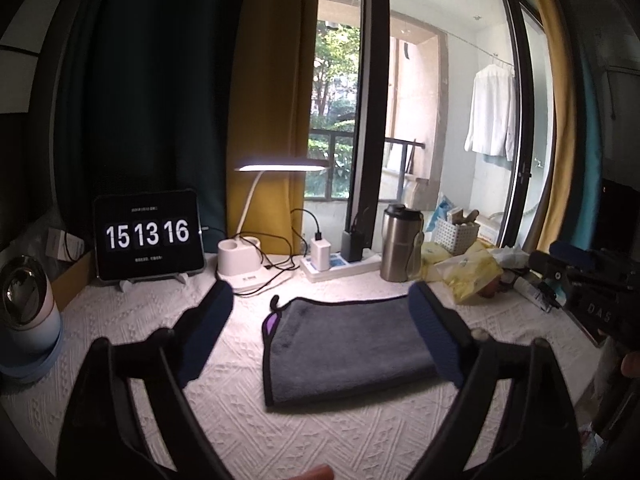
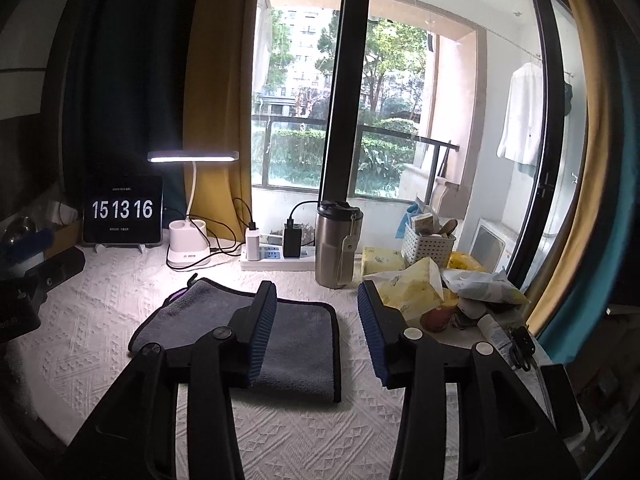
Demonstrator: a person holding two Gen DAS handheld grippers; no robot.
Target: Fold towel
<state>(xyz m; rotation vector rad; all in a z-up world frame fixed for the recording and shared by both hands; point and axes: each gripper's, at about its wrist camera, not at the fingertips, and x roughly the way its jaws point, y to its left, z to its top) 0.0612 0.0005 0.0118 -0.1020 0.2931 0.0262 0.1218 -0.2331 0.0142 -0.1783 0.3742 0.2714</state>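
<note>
A grey towel (image 1: 344, 344) with dark edging lies folded flat on the white textured tablecloth (image 1: 132, 320); a purple tag and a small loop show at its far left corner. It also shows in the right wrist view (image 2: 296, 344). My left gripper (image 1: 320, 300) is open and empty, raised above the cloth, its right finger over the towel's right part. My right gripper (image 2: 316, 296) is open and empty, its left finger over the towel's middle. The right gripper's body shows at the right edge of the left wrist view (image 1: 592, 288).
Along the back stand a tablet clock (image 1: 148, 236), a lit desk lamp (image 1: 248, 264), a power strip with chargers (image 1: 340, 260) and a steel tumbler (image 1: 400, 244). Yellow tissue packs and clutter (image 2: 440, 292) and a white basket (image 2: 428, 244) sit at the right. A round pink-and-blue appliance (image 1: 24, 320) stands left.
</note>
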